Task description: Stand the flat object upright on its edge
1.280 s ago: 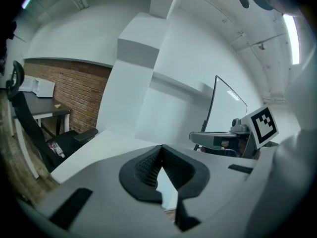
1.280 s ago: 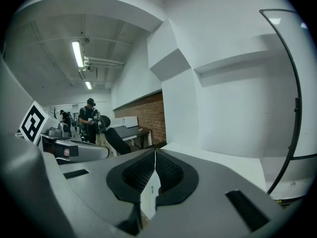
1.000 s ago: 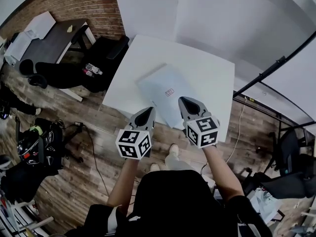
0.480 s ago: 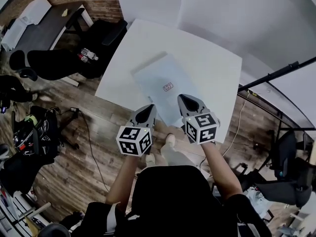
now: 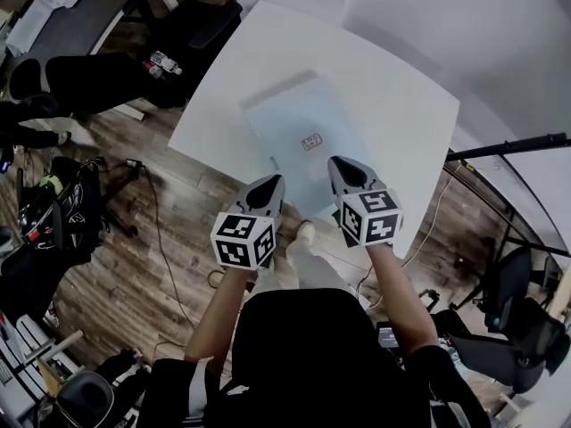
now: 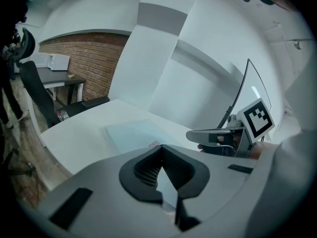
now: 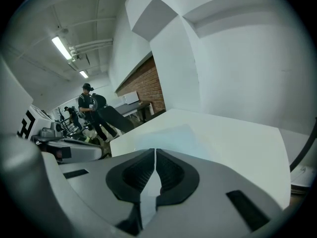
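A flat pale-blue rectangular object [image 5: 299, 136] with a small red label lies flat on the white table [image 5: 393, 114]. It also shows in the left gripper view as a pale sheet [image 6: 132, 133] and faintly in the right gripper view [image 7: 171, 135]. My left gripper [image 5: 269, 188] hovers at the table's near edge, just short of the object's near left corner, jaws shut and empty. My right gripper [image 5: 343, 169] hangs over the object's near right corner, also shut with nothing between its jaws. Both are held side by side, a short gap apart.
Black office chairs [image 5: 192, 25] and a dark desk [image 5: 80, 16] stand left of the table on the wood floor. A person [image 7: 89, 105] stands far off in the right gripper view. A black pole [image 5: 508, 145] runs at the table's right. White walls rise behind the table.
The view has shifted, so table and object sit lower and nearer the middle. Both grippers stay shut at the table's near edge, in much the same place relative to the object.
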